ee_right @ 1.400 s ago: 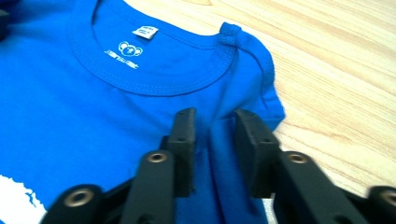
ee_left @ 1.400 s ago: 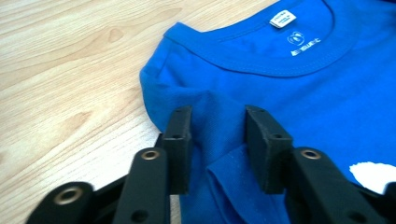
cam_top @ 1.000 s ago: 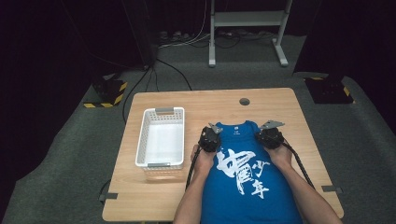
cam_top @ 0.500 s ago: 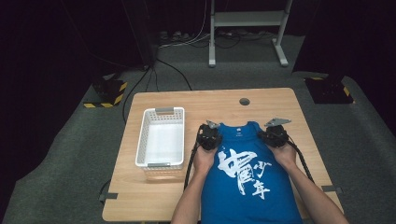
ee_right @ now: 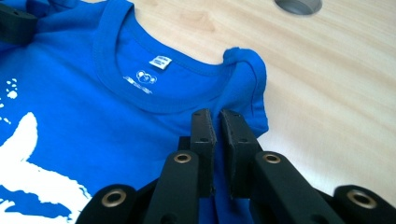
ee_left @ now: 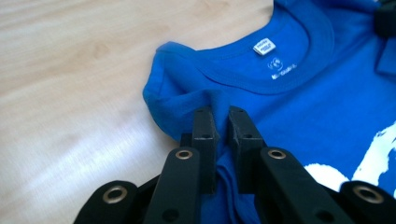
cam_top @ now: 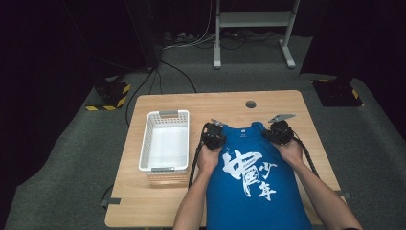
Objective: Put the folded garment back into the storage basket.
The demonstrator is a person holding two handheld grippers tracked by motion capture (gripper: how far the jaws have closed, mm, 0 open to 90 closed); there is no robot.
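Blue T-shirt (cam_top: 253, 187) with white print lies flat at the tabletop's (cam_top: 287, 103) near edge; left tongs (ee_left: 218, 122) pinch its shoulder at ten o'clock; right tongs (ee_right: 215, 122) pinch the other at two o'clock; white basket (cam_top: 148, 153) at nine o'clock.

Blue cloth shirt (cam_top: 253, 182), matt; smooth wood table (cam_top: 158, 201); white plastic basket (cam_top: 165, 143).
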